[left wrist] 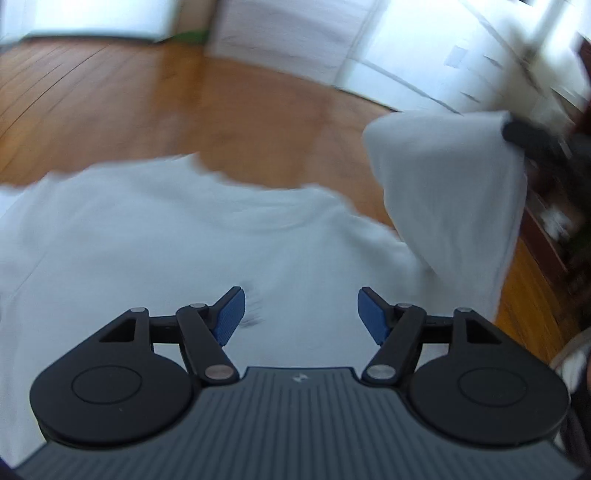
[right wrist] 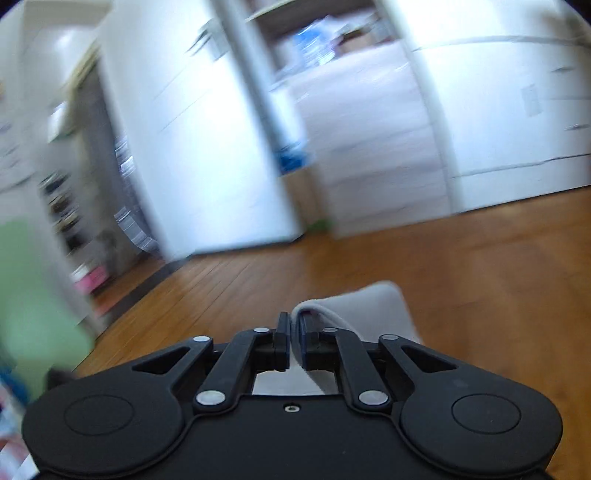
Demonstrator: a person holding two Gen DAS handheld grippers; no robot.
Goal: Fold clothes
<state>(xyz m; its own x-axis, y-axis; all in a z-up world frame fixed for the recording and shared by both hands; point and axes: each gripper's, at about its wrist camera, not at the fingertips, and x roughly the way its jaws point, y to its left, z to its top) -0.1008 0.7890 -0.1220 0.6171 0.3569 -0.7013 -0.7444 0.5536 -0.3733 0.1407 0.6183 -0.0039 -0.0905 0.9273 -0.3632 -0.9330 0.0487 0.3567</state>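
Overhead, left tool (left wrist: 301, 312) apart over white garment (left wrist: 166, 240) (blurred); right tool (right wrist: 294, 341) clamped on its raised edge

Left gripper (left wrist: 301, 312) fingers spread and empty; right gripper (right wrist: 294, 341) fingers nearly together, pinching cloth.

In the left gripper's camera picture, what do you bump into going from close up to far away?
Left gripper with open jaws → white garment spread on the floor → bare wooden floor → white cabinets at the back.
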